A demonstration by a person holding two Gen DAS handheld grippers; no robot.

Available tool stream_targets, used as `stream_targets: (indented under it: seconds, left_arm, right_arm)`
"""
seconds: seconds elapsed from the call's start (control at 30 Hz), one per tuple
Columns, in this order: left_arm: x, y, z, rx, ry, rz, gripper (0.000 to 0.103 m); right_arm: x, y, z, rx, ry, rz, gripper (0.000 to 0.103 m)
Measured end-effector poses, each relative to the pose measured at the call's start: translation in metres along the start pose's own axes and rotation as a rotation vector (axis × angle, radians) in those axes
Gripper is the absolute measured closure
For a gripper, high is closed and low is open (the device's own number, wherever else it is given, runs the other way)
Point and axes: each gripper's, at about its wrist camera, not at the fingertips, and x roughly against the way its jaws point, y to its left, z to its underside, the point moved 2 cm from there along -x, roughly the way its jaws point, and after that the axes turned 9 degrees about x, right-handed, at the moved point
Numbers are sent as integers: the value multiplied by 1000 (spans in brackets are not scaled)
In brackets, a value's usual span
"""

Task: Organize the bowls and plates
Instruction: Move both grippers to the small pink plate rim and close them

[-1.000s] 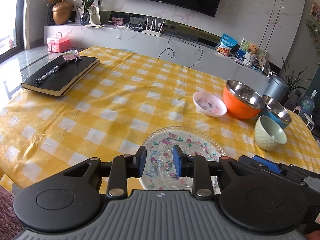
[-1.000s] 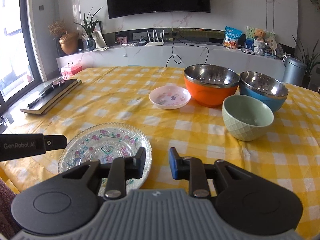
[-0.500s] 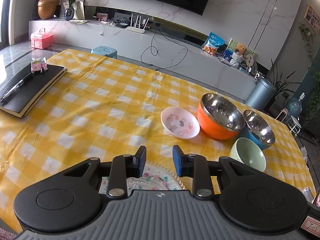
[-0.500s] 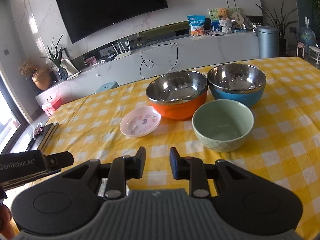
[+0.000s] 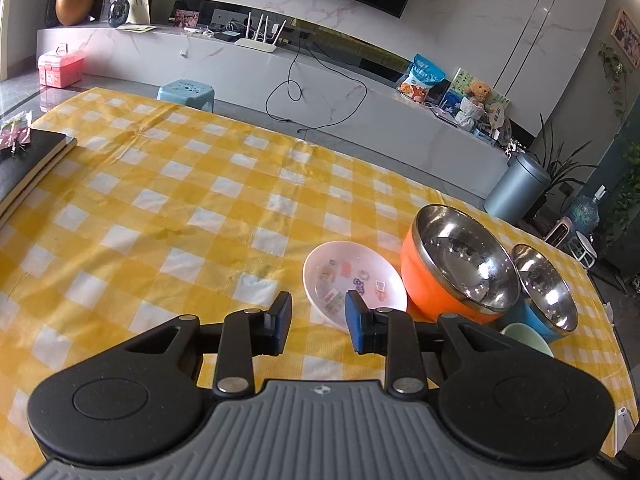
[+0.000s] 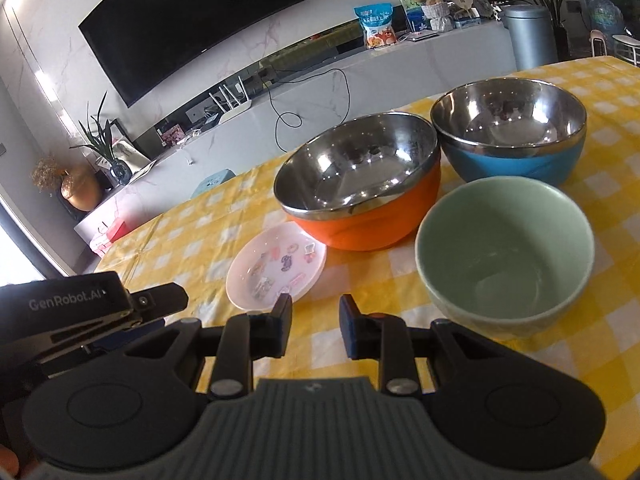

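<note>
A small pink plate (image 5: 354,280) with stickers lies on the yellow checked tablecloth, left of an orange steel-lined bowl (image 5: 460,268). A blue steel-lined bowl (image 5: 544,292) stands behind it and a pale green bowl (image 5: 526,338) in front. My left gripper (image 5: 318,318) is open and empty, just short of the pink plate. My right gripper (image 6: 314,320) is open and empty, near the pink plate (image 6: 276,270), with the green bowl (image 6: 506,252), orange bowl (image 6: 360,184) and blue bowl (image 6: 510,128) ahead to the right. The patterned glass plate is out of view.
A black notebook (image 5: 28,164) lies at the table's left edge. The left gripper body (image 6: 80,312) shows at the left of the right wrist view. A TV cabinet, stool (image 5: 186,94) and bin (image 5: 516,188) stand beyond the table.
Both grippers have moved forward and right over the table towards the bowls. The patterned glass plate has dropped out of both views. Both stay open.
</note>
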Motion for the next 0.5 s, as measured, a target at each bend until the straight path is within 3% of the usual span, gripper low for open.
stream_targets:
  seconds: [0.27,0.33,0.5]
  left_arm:
    - [-55,0,-12,-48,58,-14,71]
    - [-62,0,-13,-56,58,-16,74]
    - [-73,1,-12,-70,69,-14,84]
  right_arm:
    - [-39,1,-9,-29,15,9,85]
    - [-46,0,-11,-34,20,6,91]
    - [-56,2,-14,-30,25,6,91]
